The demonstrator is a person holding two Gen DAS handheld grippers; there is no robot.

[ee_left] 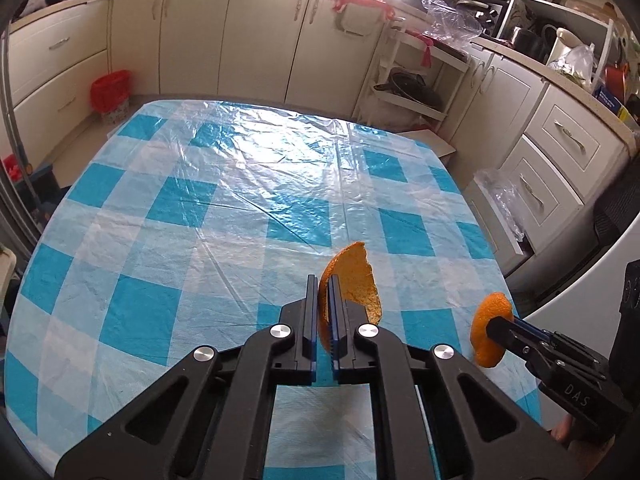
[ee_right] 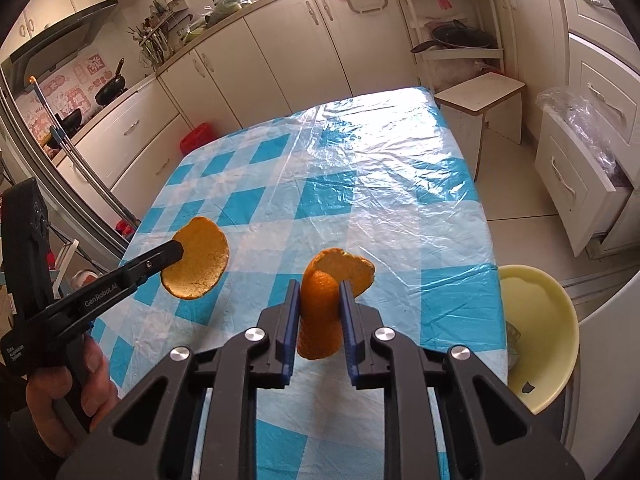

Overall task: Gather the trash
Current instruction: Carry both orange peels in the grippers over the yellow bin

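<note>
Orange peel is being held in both grippers above the table [ee_left: 240, 184], which is being covered by a blue-and-white checked cloth under a clear, wrinkled plastic sheet. A broad, curved piece of peel [ee_left: 354, 280] is being clamped edge-on by the left gripper [ee_left: 323, 294], whose jaws are being kept narrow on it; its pitted, pale orange inner face is being shown in the right wrist view, where it is being seen as a rounded, shallow cup with a ragged lower rim. A second, curled piece [ee_right: 324, 304] is being pinched by the right gripper [ee_right: 320, 300], its jaws closed onto the peel's folded middle, with bright orange skin facing the camera and a paler flap bending off to the right. Both pieces are being carried clear of the cloth, over the near edge of the table, the right one close to its near right corner. A pale yellow bowl-like bin [ee_right: 552, 312] is being seen just beyond that corner.
</note>
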